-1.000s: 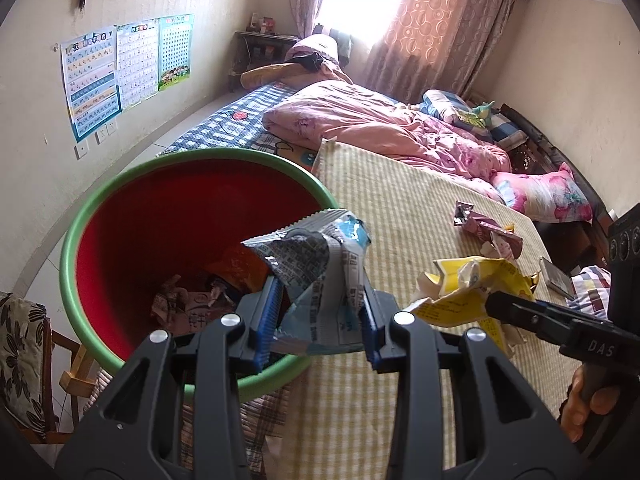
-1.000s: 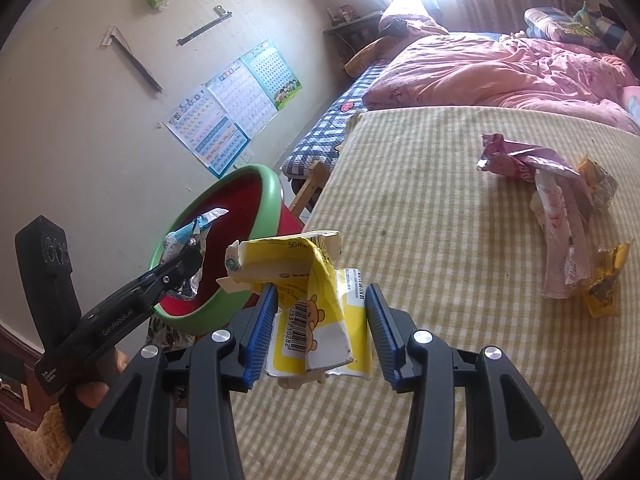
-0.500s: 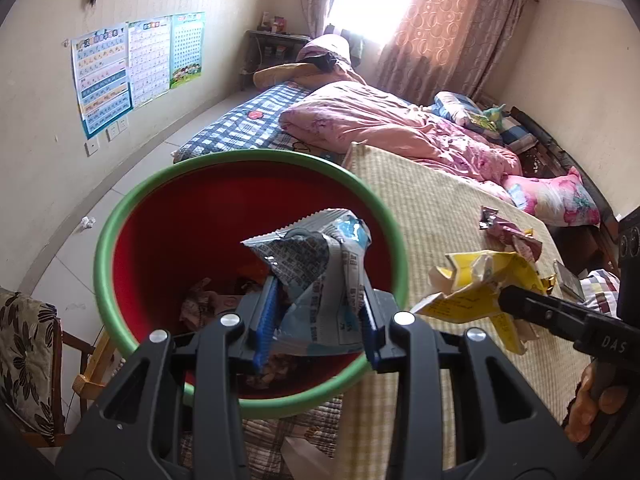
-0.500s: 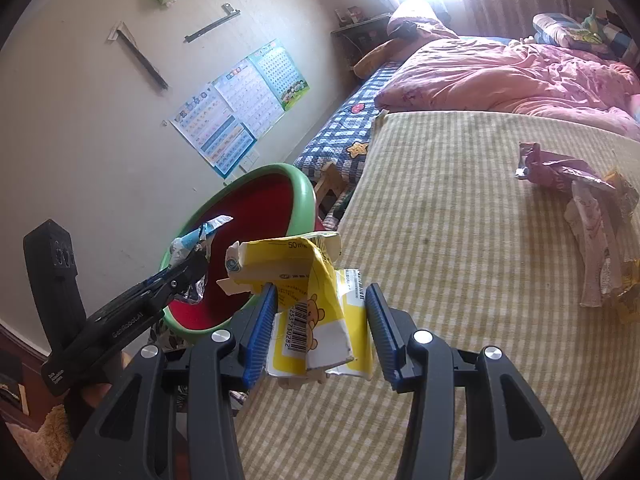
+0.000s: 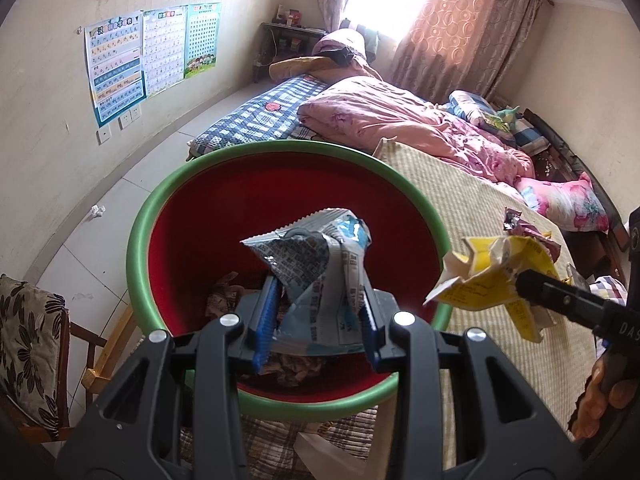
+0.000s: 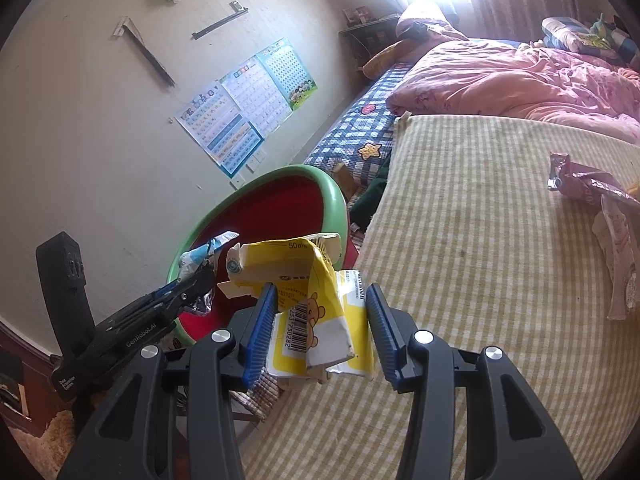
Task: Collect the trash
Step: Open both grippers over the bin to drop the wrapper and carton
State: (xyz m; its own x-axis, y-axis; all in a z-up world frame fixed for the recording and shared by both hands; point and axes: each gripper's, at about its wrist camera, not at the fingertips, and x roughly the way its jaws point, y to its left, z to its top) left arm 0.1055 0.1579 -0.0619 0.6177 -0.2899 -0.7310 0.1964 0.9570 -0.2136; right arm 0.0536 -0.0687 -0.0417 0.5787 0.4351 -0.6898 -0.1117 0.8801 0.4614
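Note:
My left gripper [image 5: 318, 312] is shut on a crumpled grey-and-blue wrapper [image 5: 316, 260] and holds it over the red basin with a green rim [image 5: 138, 232], which has several pieces of trash in its bottom. My right gripper [image 6: 320, 320] is shut on a crushed yellow carton [image 6: 308, 304] above the mat's edge, beside the basin [image 6: 332, 196]. The carton [image 5: 496, 276] also shows at right in the left wrist view. The left gripper and its wrapper [image 6: 204, 252] show over the basin in the right wrist view.
A striped straw mat [image 6: 500, 240] covers the bed. More wrappers [image 6: 592, 188] lie on it at right. A pink quilt [image 5: 400, 124] and pillows lie beyond. A wooden chair with a floral cushion [image 5: 24, 340] stands left of the basin.
My left gripper has moved with the wrapper from the basin's near right rim to over its middle. The right gripper with the carton has followed toward the basin.

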